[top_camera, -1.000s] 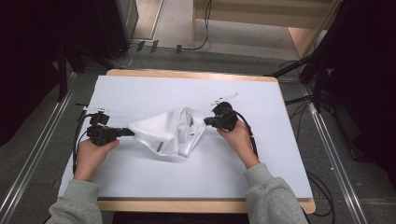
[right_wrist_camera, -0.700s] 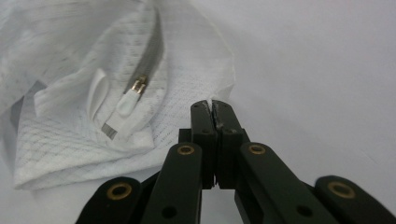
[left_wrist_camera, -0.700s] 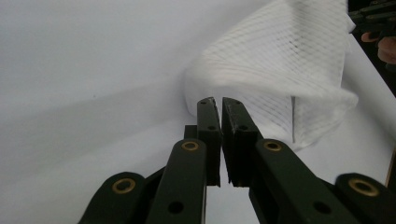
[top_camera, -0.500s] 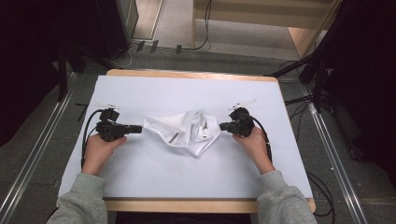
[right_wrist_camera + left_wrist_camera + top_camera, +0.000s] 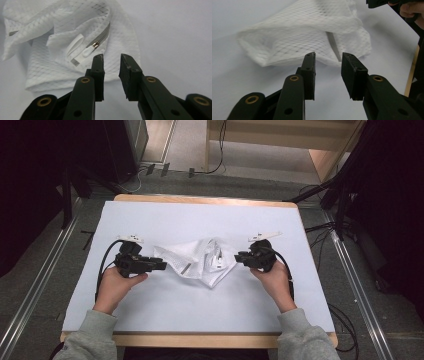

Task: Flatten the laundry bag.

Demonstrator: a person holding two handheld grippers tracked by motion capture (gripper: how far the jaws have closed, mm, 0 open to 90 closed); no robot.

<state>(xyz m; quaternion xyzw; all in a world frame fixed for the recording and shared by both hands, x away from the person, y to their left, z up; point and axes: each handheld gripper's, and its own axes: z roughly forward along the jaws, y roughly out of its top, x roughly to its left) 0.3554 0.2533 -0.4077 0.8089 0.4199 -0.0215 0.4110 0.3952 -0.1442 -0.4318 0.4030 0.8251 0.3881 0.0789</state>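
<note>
A crumpled white mesh laundry bag (image 5: 200, 261) lies in the middle of the white table. Its zipper with a white pull tab (image 5: 88, 51) faces my right gripper. My left gripper (image 5: 161, 266) sits just left of the bag, open, its jaws a little short of the mesh edge (image 5: 294, 40). My right gripper (image 5: 240, 257) sits just right of the bag, open too, with nothing between its jaws; the bag's folded corner (image 5: 82, 75) lies right in front of it. The right gripper's black tip (image 5: 378, 3) and the hand that holds it appear at the top right of the left gripper view.
The table (image 5: 200, 315) is covered in white and has a wooden edge (image 5: 200, 339). Cables (image 5: 102, 265) trail from both grippers. Metal rails (image 5: 30, 295) run along the floor on both sides, and dark stands with more cables stand beyond the table's right side.
Both hands have drawn outward and let the bag down; it had been held up between the grippers and now lies flat and crumpled on the table, both grippers open beside it.
</note>
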